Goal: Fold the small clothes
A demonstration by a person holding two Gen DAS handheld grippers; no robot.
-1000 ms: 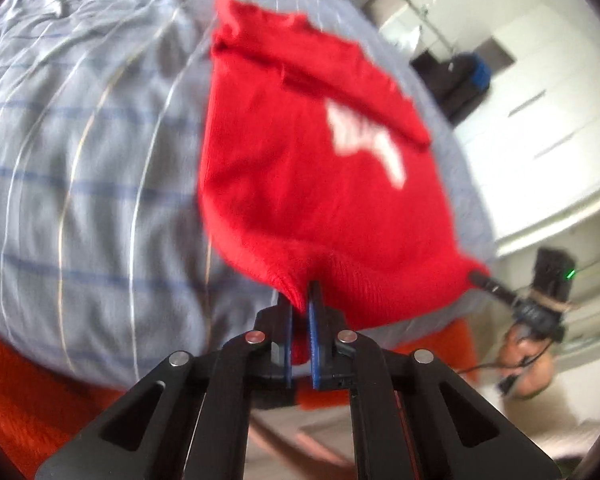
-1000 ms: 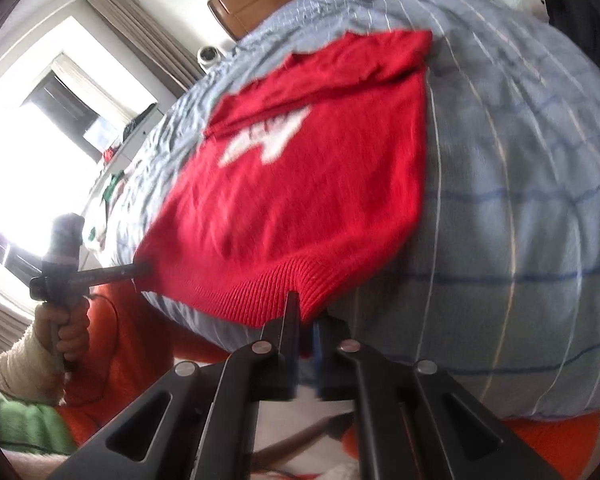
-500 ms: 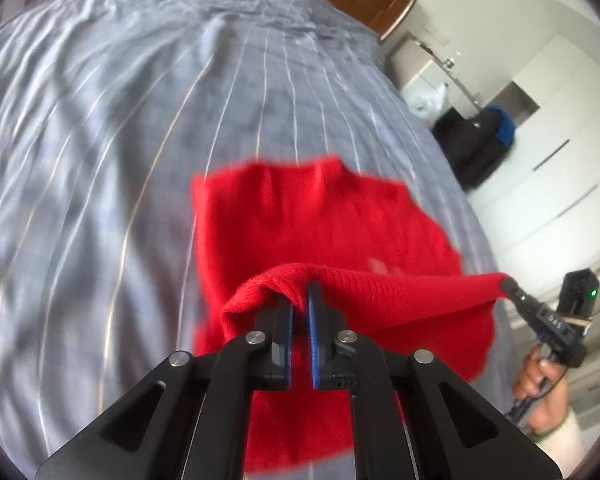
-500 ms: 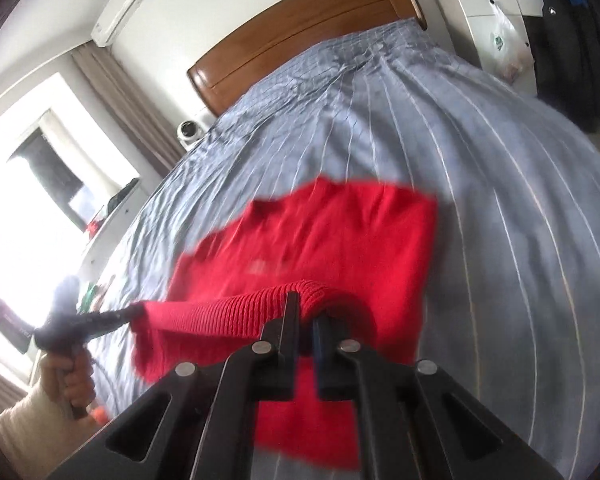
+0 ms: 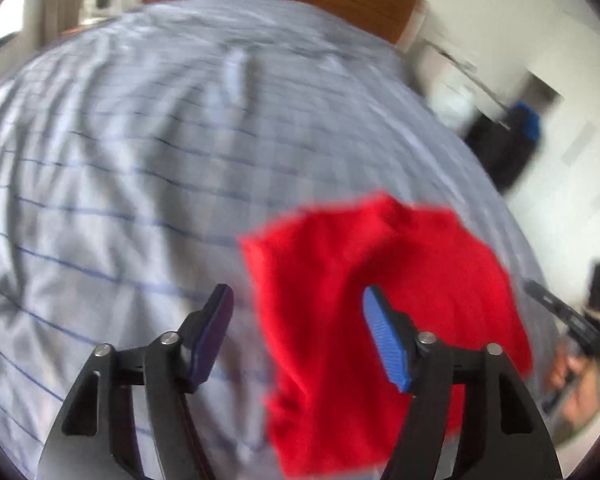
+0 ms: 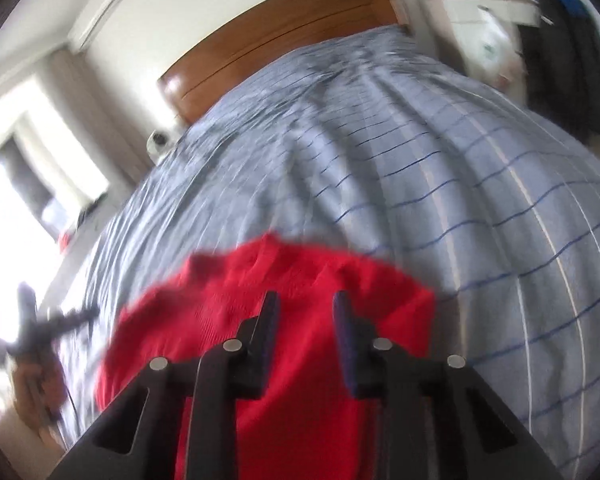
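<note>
Red knitted garment (image 5: 384,320): lies folded over on the striped bedspread (image 5: 140,184), at the near part of the bed, well away from the wooden headboard (image 6: 284,36); both views are blurred, so its edges are soft and no print shows

Left gripper (image 5: 296,332): jaws opening, standing wide above the garment's left edge; the blue pads (image 5: 382,340) press on nothing, cloth seen beyond and between them but not gripped

Right gripper (image 6: 305,332): jaws opening, a narrow gap so far, poised over the garment's middle to right part; no cloth pinched between the fingers

Hand (image 6: 32,392): seen at the garment's left in the right wrist view, holding the other gripper's handle; blurred

Dark clothing (image 5: 504,148): hangs by the wall, right of the bed, far from the garment
</note>
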